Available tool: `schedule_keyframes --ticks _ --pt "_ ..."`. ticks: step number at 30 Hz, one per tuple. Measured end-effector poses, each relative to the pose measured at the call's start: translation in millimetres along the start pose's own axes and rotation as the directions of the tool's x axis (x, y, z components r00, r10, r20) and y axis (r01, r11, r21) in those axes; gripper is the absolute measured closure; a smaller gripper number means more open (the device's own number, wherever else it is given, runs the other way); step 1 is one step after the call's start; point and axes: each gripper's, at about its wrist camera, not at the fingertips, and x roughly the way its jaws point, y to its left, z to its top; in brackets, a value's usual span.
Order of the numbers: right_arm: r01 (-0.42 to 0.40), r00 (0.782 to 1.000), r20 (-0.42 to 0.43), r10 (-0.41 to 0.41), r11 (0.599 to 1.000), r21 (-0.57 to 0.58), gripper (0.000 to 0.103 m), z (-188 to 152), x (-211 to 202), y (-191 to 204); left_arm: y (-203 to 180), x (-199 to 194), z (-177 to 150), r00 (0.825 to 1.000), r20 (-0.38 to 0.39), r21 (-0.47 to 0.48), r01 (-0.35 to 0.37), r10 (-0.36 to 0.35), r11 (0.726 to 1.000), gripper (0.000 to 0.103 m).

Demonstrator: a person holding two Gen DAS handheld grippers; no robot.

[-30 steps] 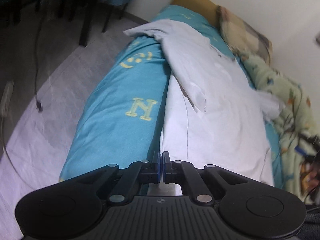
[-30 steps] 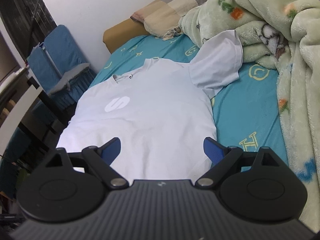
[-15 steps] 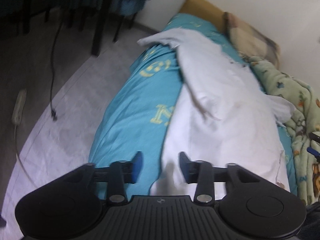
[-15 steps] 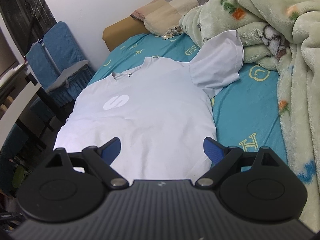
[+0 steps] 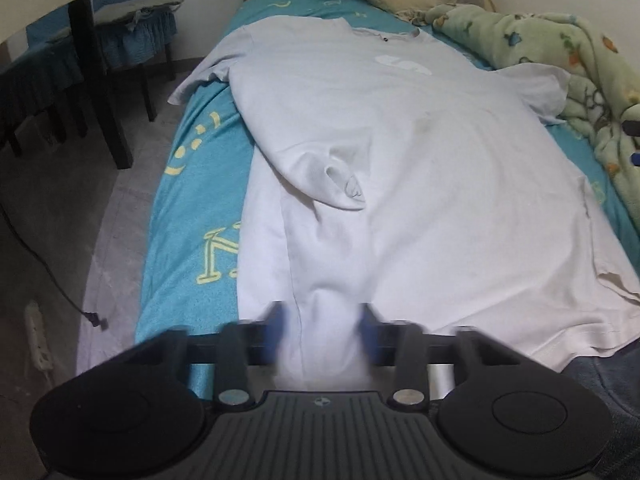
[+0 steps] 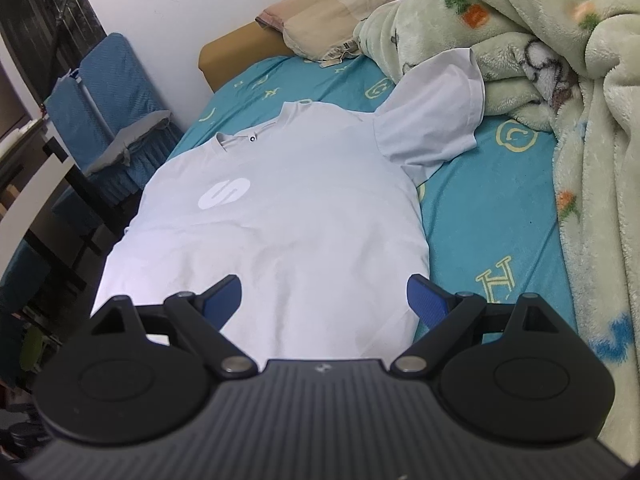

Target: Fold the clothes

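Now left gripper (image 5: 322,330) closing over shirt (image 5: 420,168) hem; right gripper (image 6: 324,300) wide open, empty. Next: pinch hem, fold.

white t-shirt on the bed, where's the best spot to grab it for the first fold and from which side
Probably the bottom hem of the white t-shirt, near its corner by the bed's open edge, coming from the foot end. The hem lies flat and nearest the grippers. The left gripper is closing with that cloth between its fingers; the right gripper hangs open over the other hem corner.
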Motion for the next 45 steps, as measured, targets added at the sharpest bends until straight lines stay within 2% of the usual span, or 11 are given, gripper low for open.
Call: schedule_keyframes --ticks 6,12,14,17,19,22,28,32,38,43,45 --pt "0.002 1.0 -0.011 -0.002 1.0 -0.02 0.012 0 6 4 39 -37 -7 0.992 0.044 -0.213 0.127 -0.12 0.969 0.1" --pt "0.001 1.0 -0.023 -0.002 0.999 -0.041 0.012 0 10 9 64 -21 -16 0.998 -0.056 -0.264 -0.022 0.008 0.964 0.101" --pt "-0.001 1.0 -0.02 0.0 0.999 -0.048 0.012 -1 9 10 71 -19 -15 0.999 -0.04 -0.279 -0.009 -0.002 0.96 0.099" --pt "0.0 1.0 -0.016 -0.001 0.999 -0.052 0.012 -2 7 11 70 -29 -1 1.0 0.011 -0.259 -0.021 0.024 0.966 0.078" --pt "-0.001 1.0 -0.016 0.0 0.999 -0.05 0.012 -2 6 11 65 -37 15 0.997 0.048 -0.22 -0.045 0.057 0.974 0.042" --pt "-0.003 1.0 -0.012 0.002 0.999 -0.05 0.012 -3 7 9 55 -52 52 0.987 0.098 -0.171 -0.112 0.13 0.979 0.028" --pt "-0.007 1.0 -0.008 0.006 0.999 -0.036 0.012 -4 8 5 4 -86 144 0.947 0.217 0.001 -0.24 0.235 0.971 0.021" --pt "-0.033 0.999 -0.018 0.033 0.999 0.0 0.012 -4 14 3 -44 -101 181 0.95 0.279 0.045 -0.159 0.14 0.986 0.021" --pt "-0.017 0.999 -0.03 0.016 0.999 -0.039 0.012 -8 19 7 -128 -80 181 0.953 0.3 0.047 -0.068 0.051 0.997 0.017" --pt "-0.111 0.992 -0.072 0.107 0.992 -0.056 0.014 -14 24 13 -169 -43 140 0.95 0.302 -0.027 0.096 -0.084 0.995 0.006" --pt "-0.139 0.985 -0.11 0.13 0.987 -0.079 0.027 -19 27 19 -178 -21 126 0.957 0.272 -0.008 0.109 -0.103 0.994 0.006"
